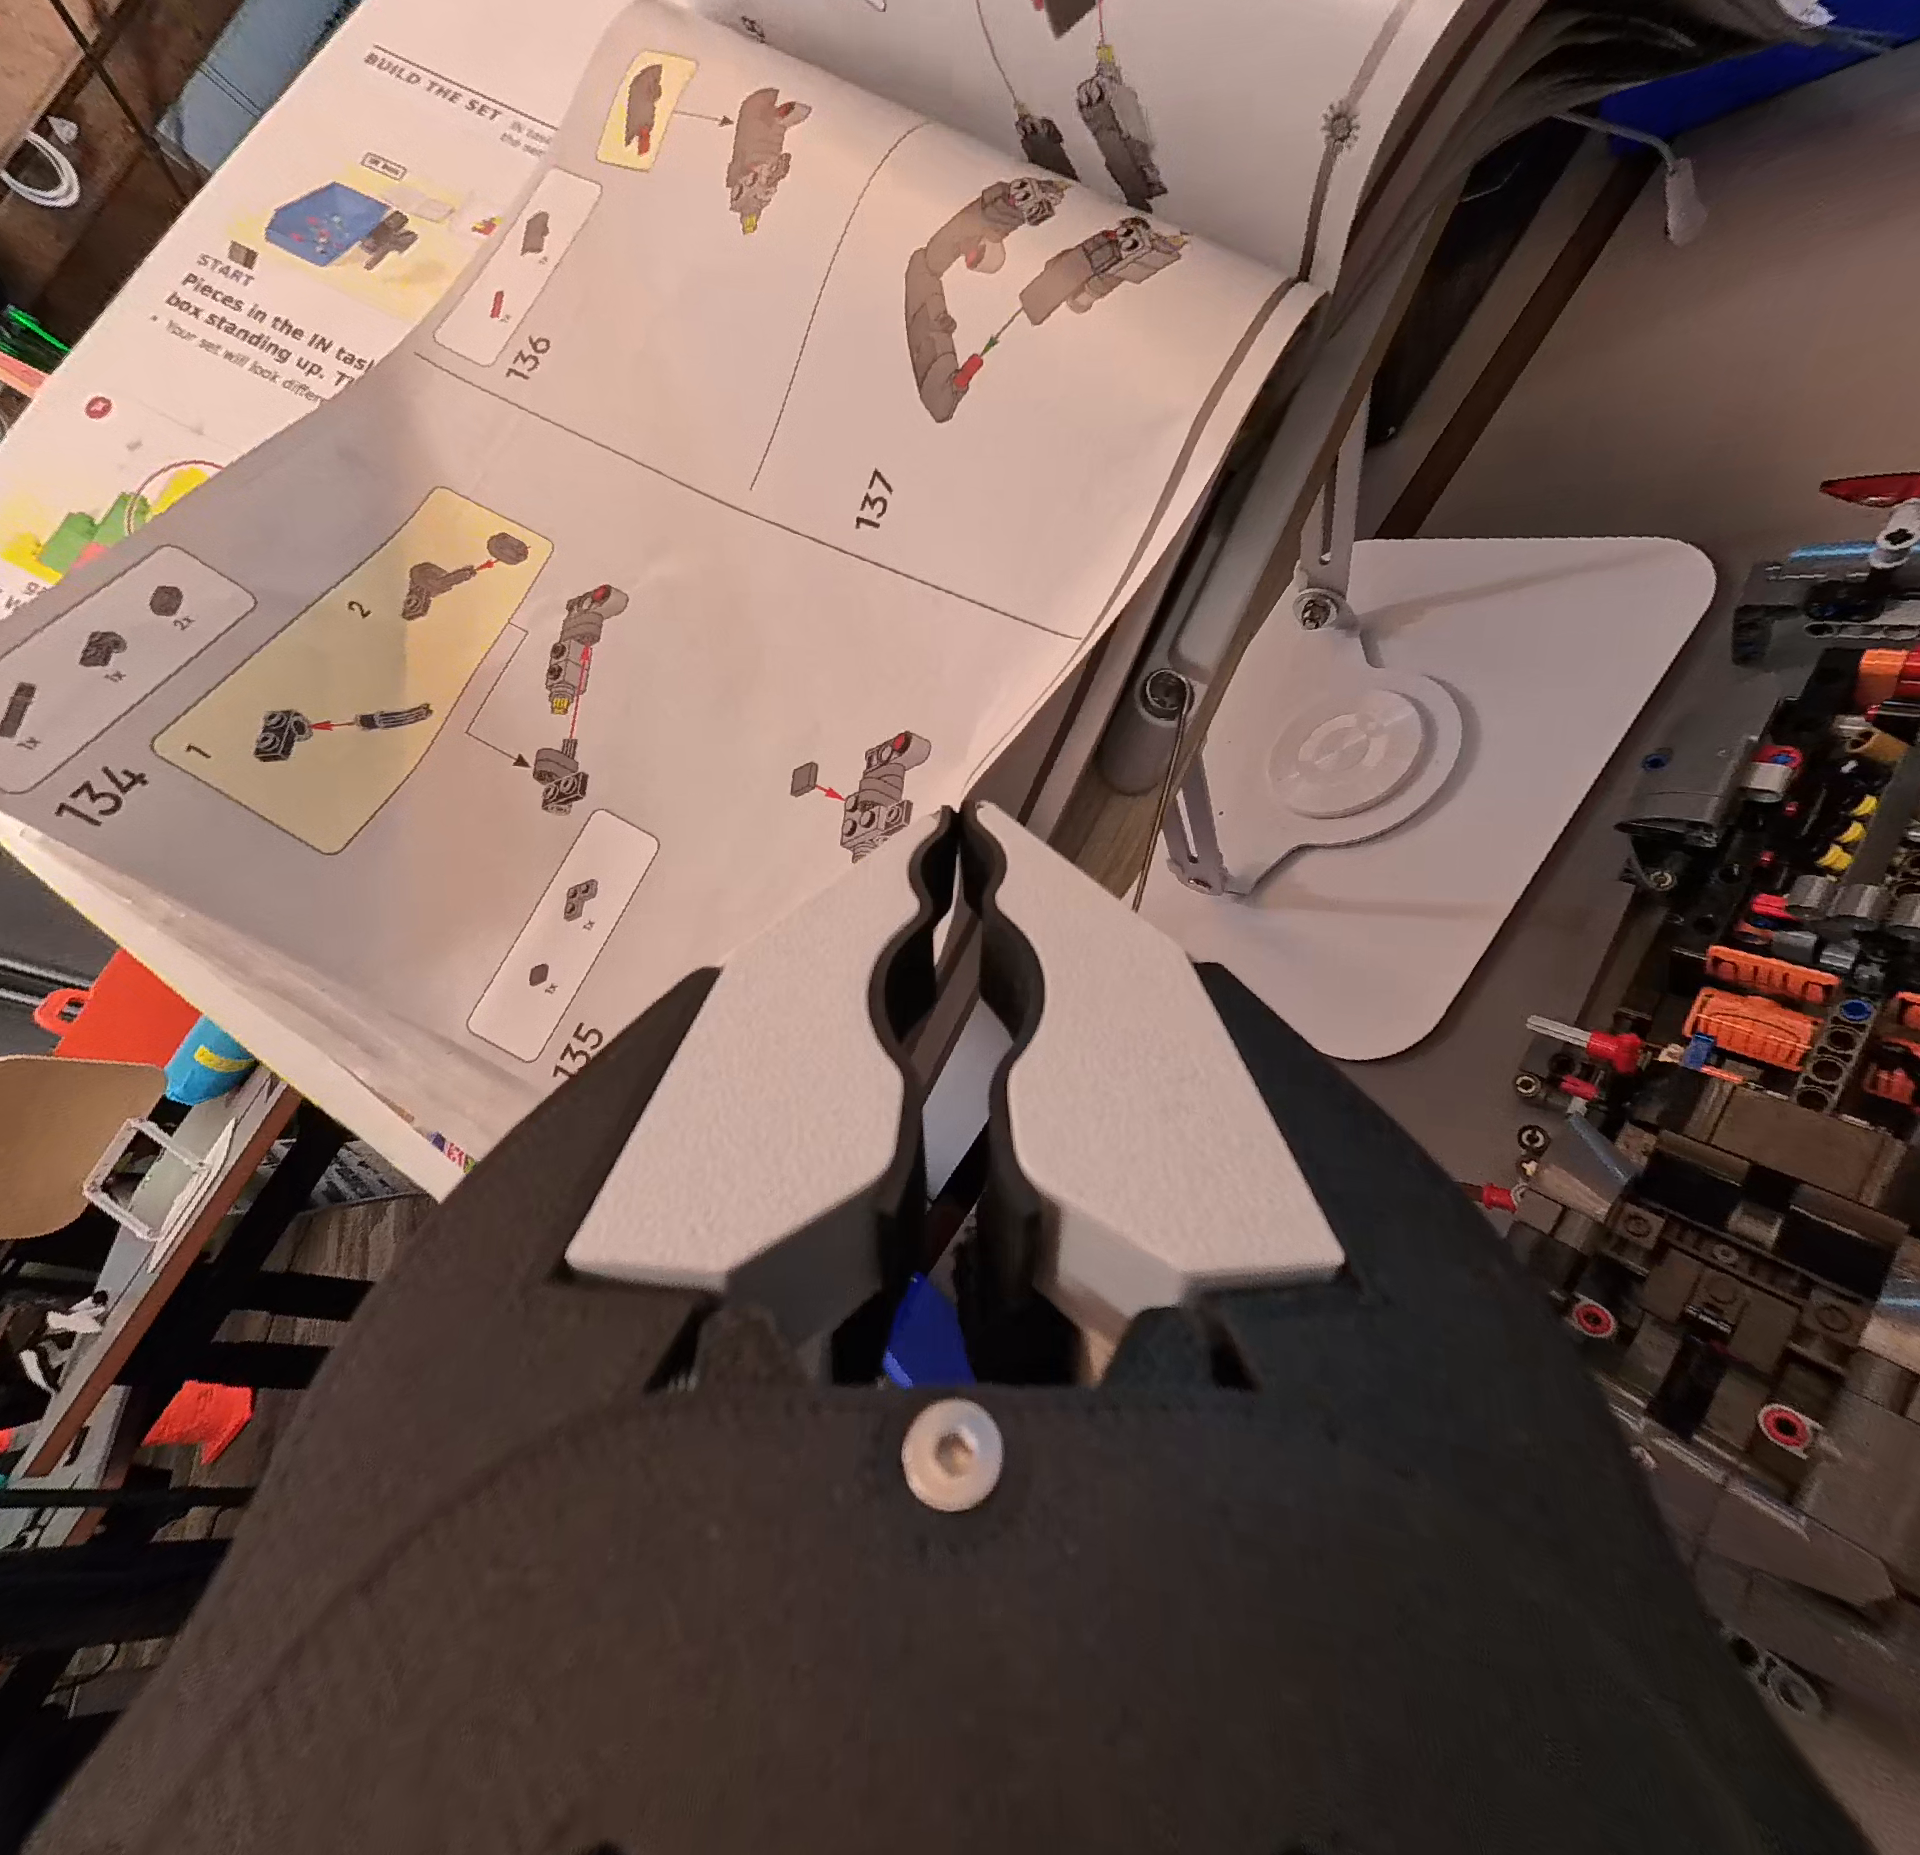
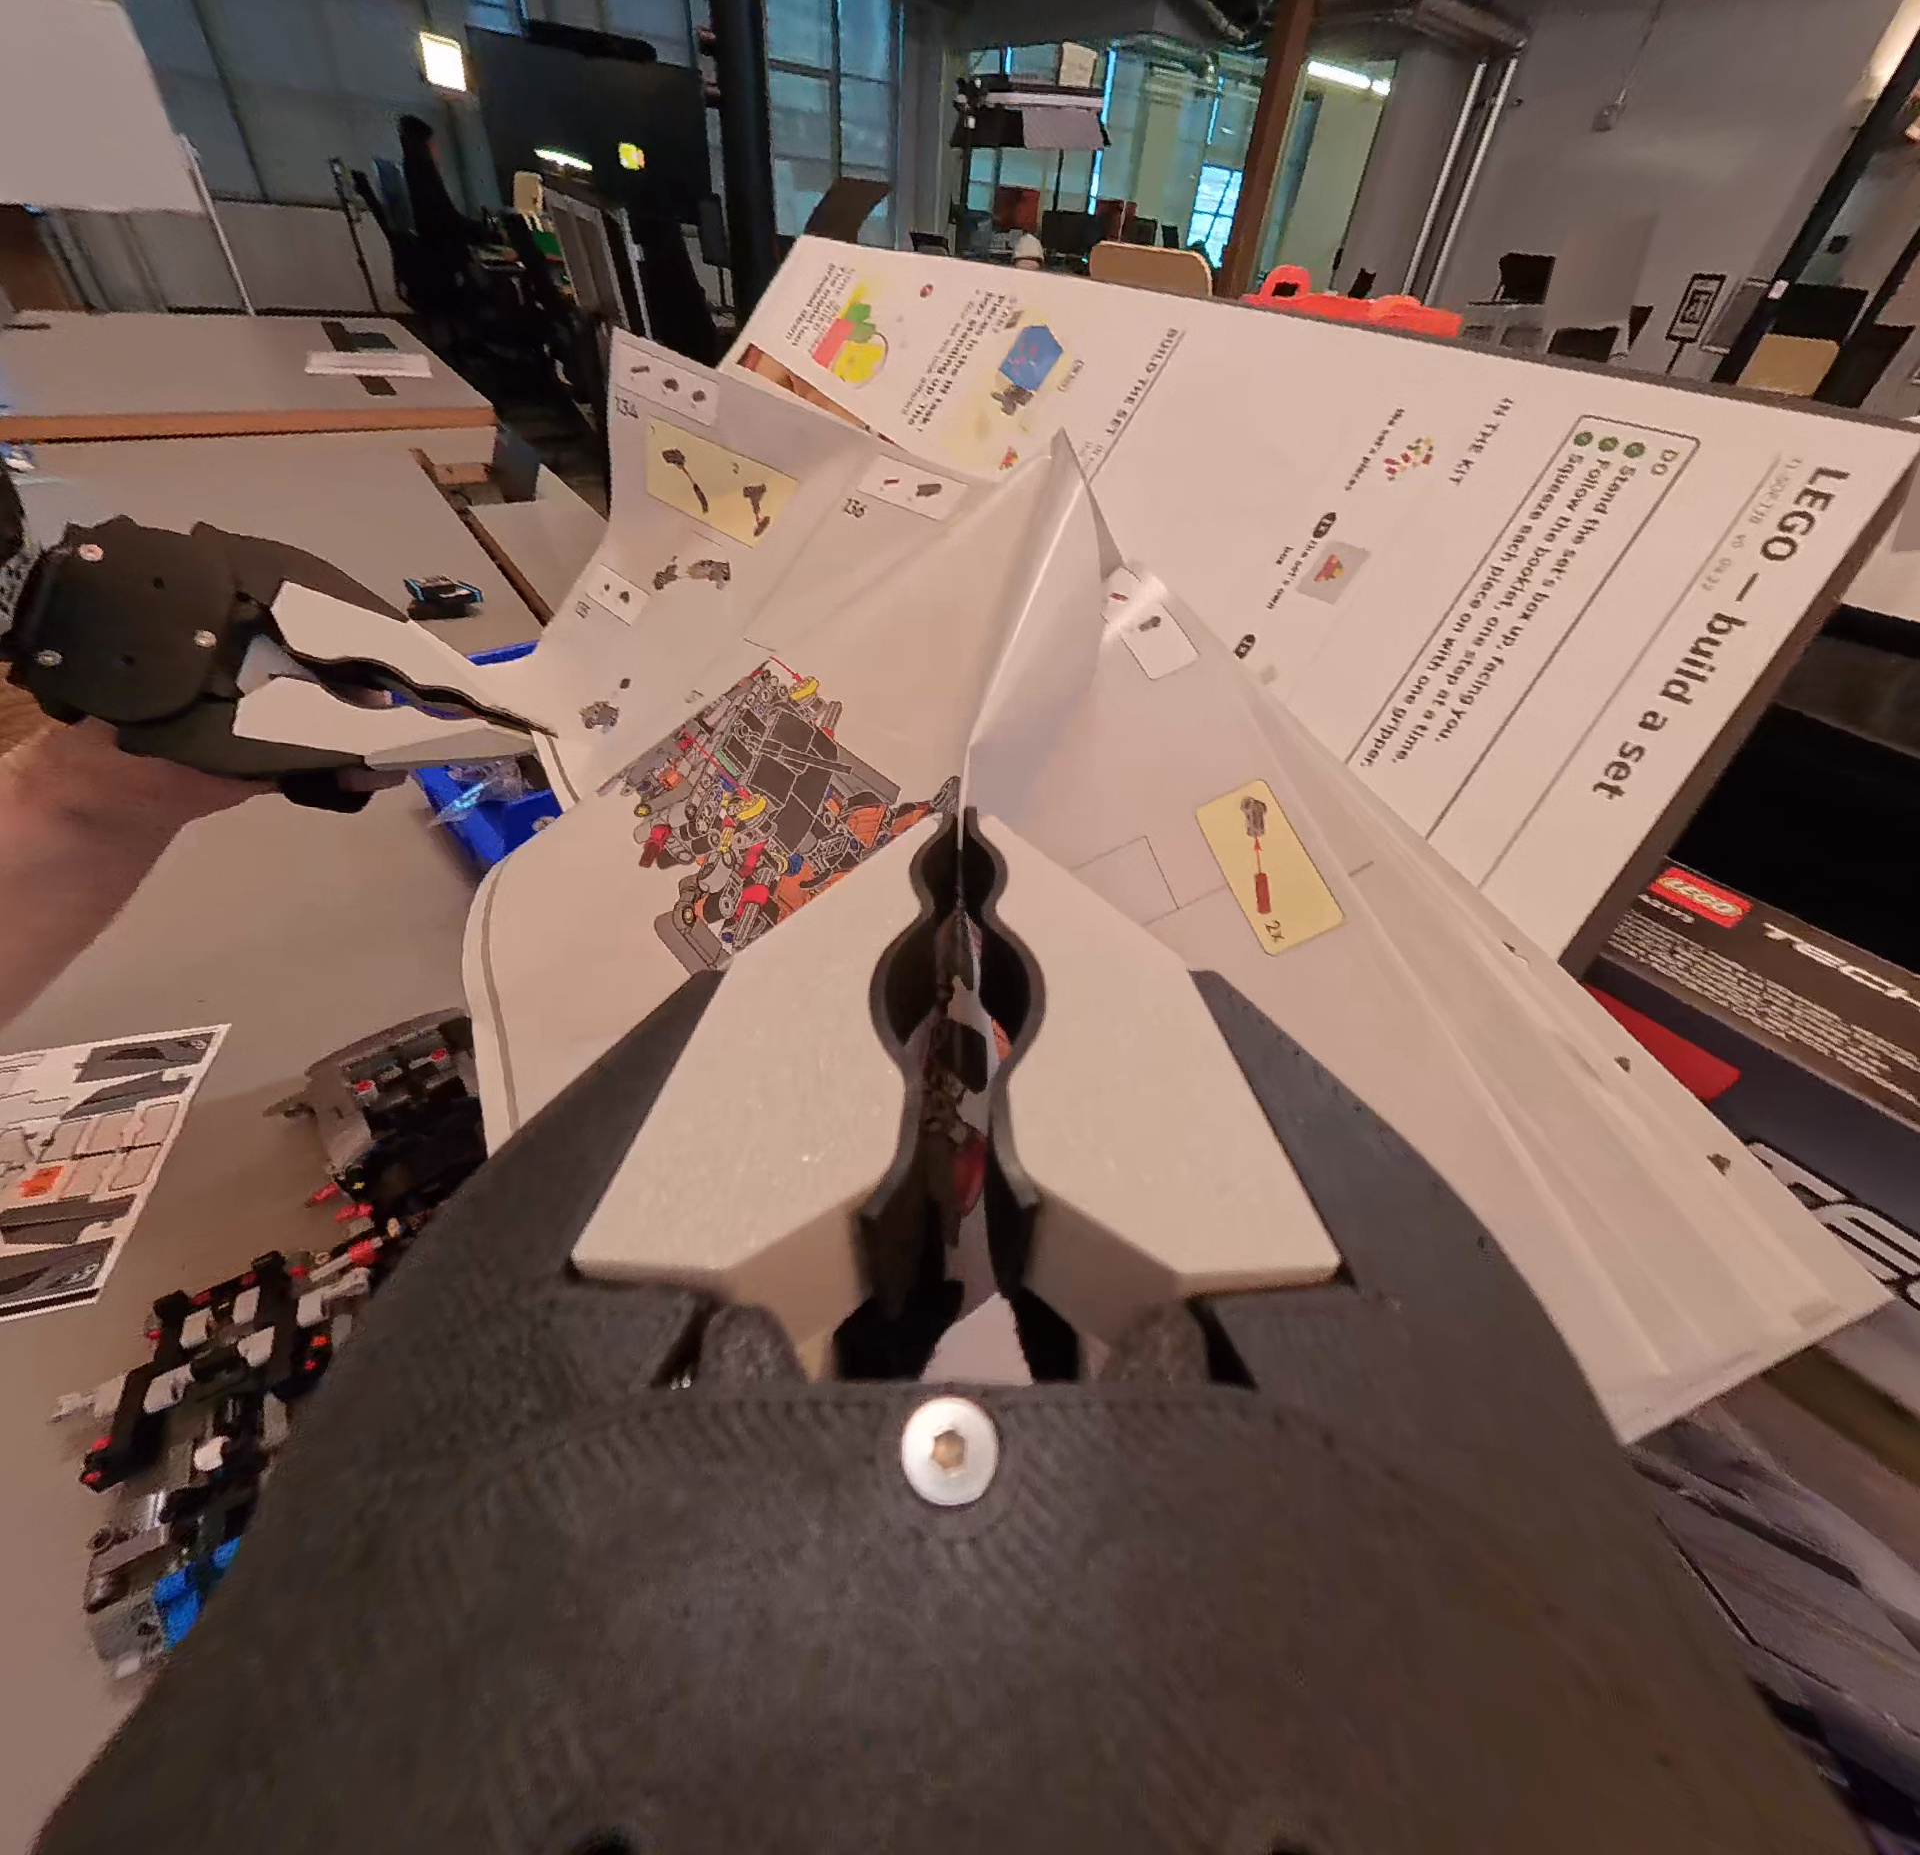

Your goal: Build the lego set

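The instruction booklet (image 1: 665, 517) lies open, propped against a white board. My left gripper (image 1: 957, 818) is shut on the lower edge of its left page; white paper shows between the fingers. In the right wrist view the left gripper (image 2: 540, 737) pinches that page edge from the left. My right gripper (image 2: 962, 826) is shut on another booklet page (image 2: 1039, 600), which stands up on edge between the fingers. The partly built dark Lego model (image 1: 1787, 974) sits on the table to the right; its parts also show in the right wrist view (image 2: 229, 1390).
A white instruction board (image 2: 1455, 517) leans behind the booklet. The black Lego box (image 2: 1766, 974) lies at right. A blue parts bin (image 2: 478, 808) sits under the left page. A sticker sheet (image 2: 83, 1161) lies at left. A white stand base (image 1: 1455, 766) rests on the table.
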### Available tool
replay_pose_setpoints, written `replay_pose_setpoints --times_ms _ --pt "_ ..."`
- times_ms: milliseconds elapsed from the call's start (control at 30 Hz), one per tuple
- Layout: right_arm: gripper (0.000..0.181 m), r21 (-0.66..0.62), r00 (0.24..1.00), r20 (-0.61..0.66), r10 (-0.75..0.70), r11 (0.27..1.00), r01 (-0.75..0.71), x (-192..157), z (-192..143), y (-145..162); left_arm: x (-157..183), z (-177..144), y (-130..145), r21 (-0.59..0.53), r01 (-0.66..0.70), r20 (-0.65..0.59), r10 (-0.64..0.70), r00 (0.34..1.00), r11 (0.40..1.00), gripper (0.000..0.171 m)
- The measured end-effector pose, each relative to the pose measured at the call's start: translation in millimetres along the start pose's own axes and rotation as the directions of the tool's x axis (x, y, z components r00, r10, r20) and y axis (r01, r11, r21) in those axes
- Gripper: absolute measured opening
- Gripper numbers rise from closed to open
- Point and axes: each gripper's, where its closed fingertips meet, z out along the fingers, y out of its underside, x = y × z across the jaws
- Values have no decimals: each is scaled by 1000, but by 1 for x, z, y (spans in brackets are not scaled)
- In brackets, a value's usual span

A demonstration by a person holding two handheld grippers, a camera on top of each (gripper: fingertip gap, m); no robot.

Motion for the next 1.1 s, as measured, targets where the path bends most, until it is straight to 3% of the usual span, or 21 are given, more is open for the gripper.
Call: replay_pose_setpoints --times_ms 133,367,600,1100 --pt "0 28 999 44 23 999 -24 -10 4 -8 -1 -2 -2 11 -2 3 2 1000 1000 0" --pt "0 54 993 112 44 997 -50 -28 15 -18 0 -12 -22 93 -22 7 22 1000 995 22" --pt "0 63 987 151 48 996 -58 -42 26 -24 1 -20 -39 136 -54 28 51 998 989 28" --pt "0 67 979 200 49 996 -64 -66 42 -31 37 -10 -79 209 -130 14 129 991 969 49"
